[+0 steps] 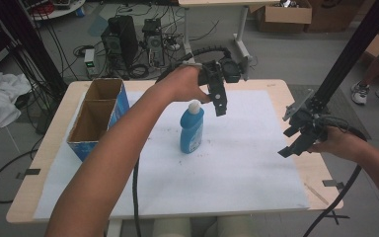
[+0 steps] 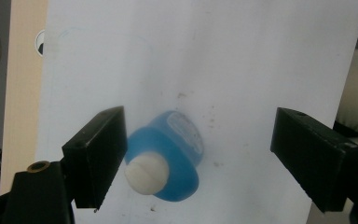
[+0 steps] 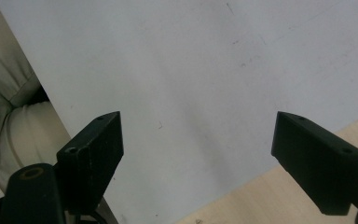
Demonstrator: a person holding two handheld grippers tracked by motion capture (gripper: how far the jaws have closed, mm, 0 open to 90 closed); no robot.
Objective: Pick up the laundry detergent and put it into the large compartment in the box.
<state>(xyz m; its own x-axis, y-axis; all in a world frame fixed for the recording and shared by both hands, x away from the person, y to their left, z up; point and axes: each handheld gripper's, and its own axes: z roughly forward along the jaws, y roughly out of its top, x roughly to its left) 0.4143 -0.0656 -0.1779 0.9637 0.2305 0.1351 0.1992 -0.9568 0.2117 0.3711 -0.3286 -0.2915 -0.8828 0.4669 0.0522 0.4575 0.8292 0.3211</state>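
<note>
Presently, item one: blue bottle (image 1: pixel 192 129), white cap (image 1: pixel 194 105), standing upright near the centre of the white sheet (image 1: pixel 246 163) that covers the table (image 1: pixel 29 190). Upright stance leaves the cap and neck free to be approached from above.

Item two: left gripper (image 1: pixel 219 101), held over the bottle at about 1 o'clock from its cap, pointing down. Jaws spread wide, nothing between them yet. In the left gripper view the bottle (image 2: pixel 168 158) sits at roughly 7 o'clock of the gap, close against one jaw rather than centred; a judgement: the spread is kept to straddle the body, and a sideways shift seems needed before closing.

Item three: right gripper (image 1: pixel 296 138), at 3 o'clock of the bottle, well apart, near the table's right edge. Jaws spread, empty; likely parked clear of the work.

Item four: cardboard box (image 1: pixel 98 118) with blue sides, two open compartments, at 9 o'clock of the bottle; a plausible destination, both compartments appearing empty.
</note>
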